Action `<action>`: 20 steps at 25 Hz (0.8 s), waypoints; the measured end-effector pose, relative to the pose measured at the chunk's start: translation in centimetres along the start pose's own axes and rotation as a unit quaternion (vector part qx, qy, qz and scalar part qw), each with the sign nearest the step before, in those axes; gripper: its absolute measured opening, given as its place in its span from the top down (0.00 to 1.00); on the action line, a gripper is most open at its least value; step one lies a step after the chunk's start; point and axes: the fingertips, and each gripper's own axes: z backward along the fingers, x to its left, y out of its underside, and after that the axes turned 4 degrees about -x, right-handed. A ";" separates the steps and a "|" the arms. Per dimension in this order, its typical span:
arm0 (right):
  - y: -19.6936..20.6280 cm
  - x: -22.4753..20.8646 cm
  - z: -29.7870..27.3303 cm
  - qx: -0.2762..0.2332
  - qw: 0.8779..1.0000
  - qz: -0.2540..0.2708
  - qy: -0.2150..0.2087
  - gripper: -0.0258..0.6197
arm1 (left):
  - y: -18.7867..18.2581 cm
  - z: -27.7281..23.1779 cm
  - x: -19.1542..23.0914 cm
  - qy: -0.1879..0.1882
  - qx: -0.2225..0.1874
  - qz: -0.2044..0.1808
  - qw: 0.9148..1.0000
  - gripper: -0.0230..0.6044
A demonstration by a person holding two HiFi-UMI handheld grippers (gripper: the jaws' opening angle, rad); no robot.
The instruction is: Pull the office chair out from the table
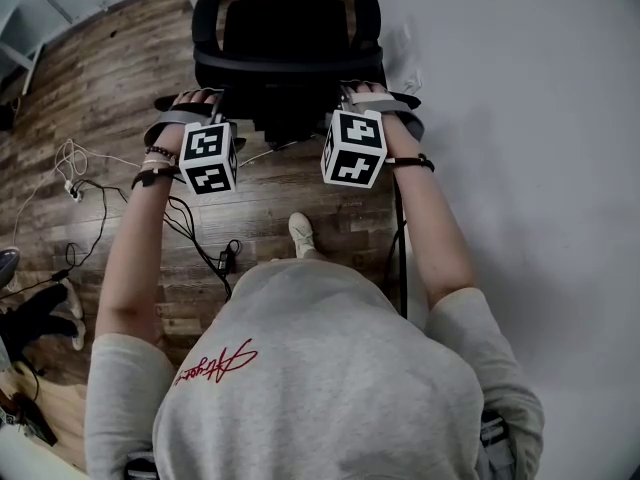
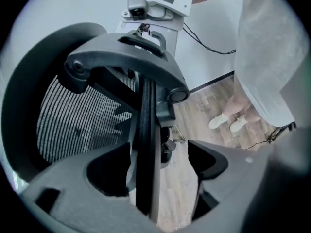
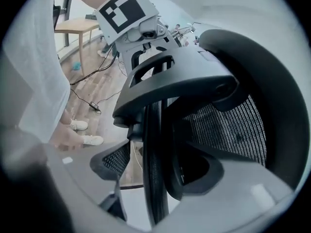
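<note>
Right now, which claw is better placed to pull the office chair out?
Probably right. The right claw is open with the backrest rim centred between its jaws; in the open left claw the rim sits off-centre.

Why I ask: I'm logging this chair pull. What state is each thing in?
office chair: upright on the wooden floor, its backrest edge between both grippers' jaws.
left gripper: open, jaws around the backrest edge, not clamped.
right gripper: open, jaws around the backrest edge, not clamped.
floor cables: lying loose and tangled.
</note>
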 end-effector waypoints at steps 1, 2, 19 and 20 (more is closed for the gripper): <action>0.0 0.0 0.1 0.001 1.000 0.000 0.005 0.46 | 0.1 0.3 0.2 -0.009 -0.002 0.004 1.000 0.37; 0.0 0.0 0.3 0.002 1.000 0.001 0.010 0.46 | 0.1 0.6 0.3 -0.018 -0.006 0.011 1.000 0.37; -2.4 -2.0 5.8 -0.097 0.980 -0.127 0.116 0.55 | -1.8 7.2 1.9 -0.183 -0.190 0.259 0.929 0.42; -2.7 -2.2 6.2 -0.110 0.977 -0.139 0.122 0.56 | -1.9 7.6 2.0 -0.189 -0.198 0.267 0.924 0.42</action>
